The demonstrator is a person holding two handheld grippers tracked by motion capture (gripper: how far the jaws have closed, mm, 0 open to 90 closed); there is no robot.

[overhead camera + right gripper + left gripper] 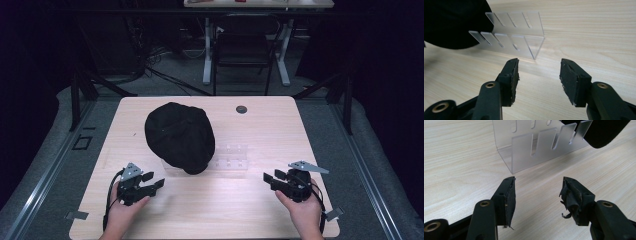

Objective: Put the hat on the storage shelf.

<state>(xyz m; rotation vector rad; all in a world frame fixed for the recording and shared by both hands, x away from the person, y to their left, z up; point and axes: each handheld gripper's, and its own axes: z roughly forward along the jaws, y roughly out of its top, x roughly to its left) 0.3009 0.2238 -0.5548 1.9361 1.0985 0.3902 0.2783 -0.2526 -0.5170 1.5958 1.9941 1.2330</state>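
A black cap (180,136) rests over the left part of a clear acrylic slotted rack (231,159) in the middle of the table. My left gripper (153,180) sits near the front left, open and empty, its jaws aimed at the rack (536,147) with the cap's edge (599,132) beyond. My right gripper (270,179) is at the front right, open and empty, facing the rack (516,37) and the cap (451,22). The left gripper's (537,192) pads are frayed; the right gripper's (539,72) pads look worn.
The light wooden table (260,210) has a small round dark grommet (241,109) near its far edge. A dark chair (243,47) and a white desk frame (284,55) stand beyond the table. Black frame struts (76,97) flank both sides.
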